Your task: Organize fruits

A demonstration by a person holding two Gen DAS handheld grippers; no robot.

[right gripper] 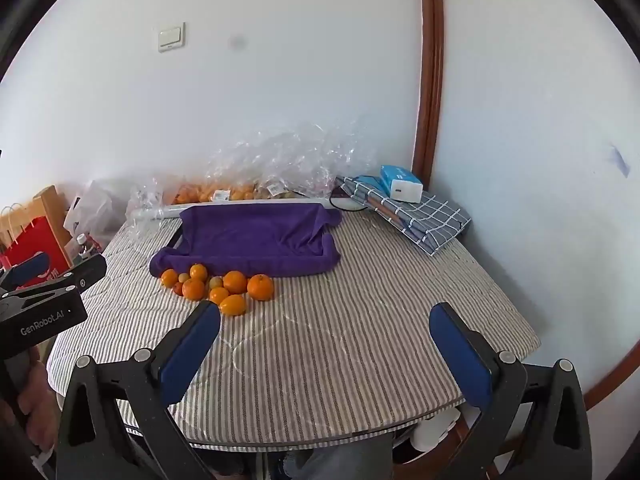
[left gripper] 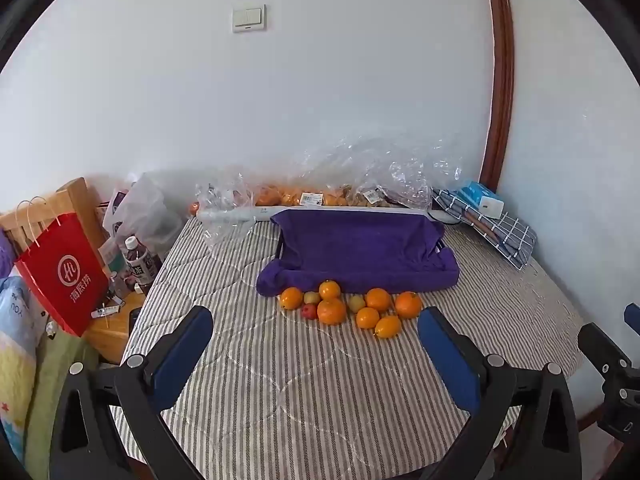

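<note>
- The left tongs (left gripper: 316, 344) gape wide over the striped tabletop (left gripper: 280, 380), gripping nothing.
- The right tongs (right gripper: 325, 338) are spread just as wide and hold nothing.
- The fruits (left gripper: 352, 308) lie in a loose cluster on the cloth, touching one another, just in front of the purple-towel-lined tray (left gripper: 360, 252); most are oranges, with a small red one (left gripper: 308, 311) and two pale ones among them.
- Oranges look firm, round and light, so they will likely roll if nudged; take hold across the widest middle, squeezing gently.
- The front orange (left gripper: 388, 327) sits at the cluster's edge, the easiest first pick.
- The towel should cushion and stop rolling fruit.
</note>
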